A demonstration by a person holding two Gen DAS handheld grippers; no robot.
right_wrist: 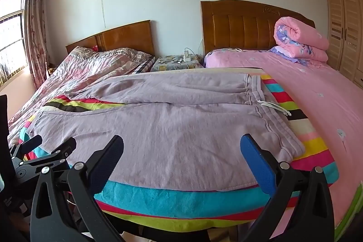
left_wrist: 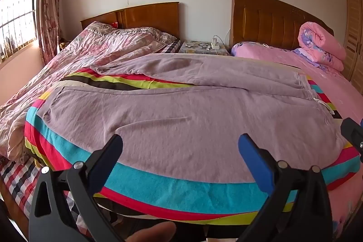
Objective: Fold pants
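Lilac sweatpants (left_wrist: 181,110) lie flat on a striped blanket (left_wrist: 181,187). The waistband (right_wrist: 267,110) with its white drawstring is at the right and both legs run left, spread slightly apart. My left gripper (left_wrist: 180,142) hovers open over the near leg by the blanket's front edge, nothing between its fingers. My right gripper (right_wrist: 182,142) is open too, above the near hip of the sweatpants (right_wrist: 181,119), with its blue pad close to the waistband's corner. In the right wrist view the left gripper (right_wrist: 50,144) shows at the far left, low over the leg end.
A bed with a pink floral quilt (left_wrist: 102,49) adjoins on the left, and a pink-sheeted bed (right_wrist: 317,87) with a rolled quilt (right_wrist: 301,42) on the right. Behind stand a cluttered nightstand (right_wrist: 177,60), a wardrobe (right_wrist: 344,26) and a window (left_wrist: 15,15). A thumb (left_wrist: 154,230) shows at the bottom.
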